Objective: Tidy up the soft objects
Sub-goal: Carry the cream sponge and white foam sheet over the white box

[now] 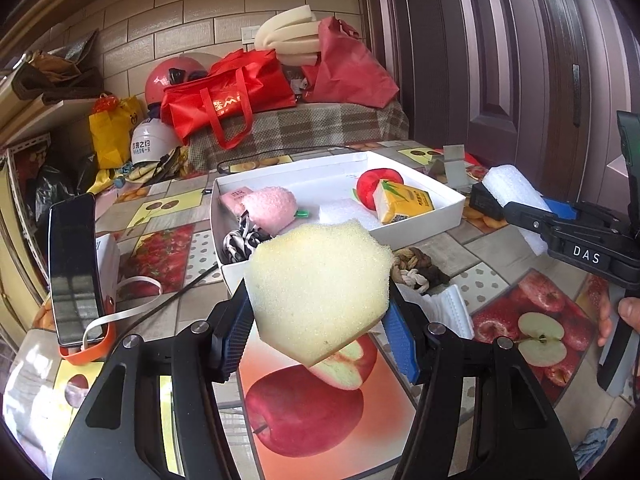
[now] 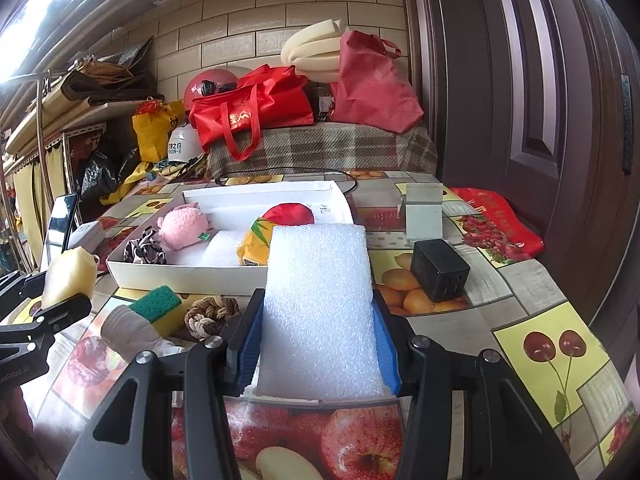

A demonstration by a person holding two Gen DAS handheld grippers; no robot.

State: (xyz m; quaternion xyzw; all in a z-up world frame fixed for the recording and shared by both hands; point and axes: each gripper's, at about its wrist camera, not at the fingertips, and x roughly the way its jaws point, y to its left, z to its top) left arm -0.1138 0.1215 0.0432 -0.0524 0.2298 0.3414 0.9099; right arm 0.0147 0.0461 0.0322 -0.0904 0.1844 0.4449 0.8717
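Note:
My left gripper is shut on a pale yellow sponge and holds it above the table, just in front of the white box. My right gripper is shut on a white foam block, also above the table near the box's front wall. The box holds a pink plush, a red plush, a yellow tissue pack, a white foam piece and a striped scrunchie. On the table lie a rope knot, a green-yellow scouring sponge and a white cloth.
A phone stands on an orange holder at the left. A black charger block and a grey stand sit right of the box. A cable crosses the table. Red bags and a door lie behind.

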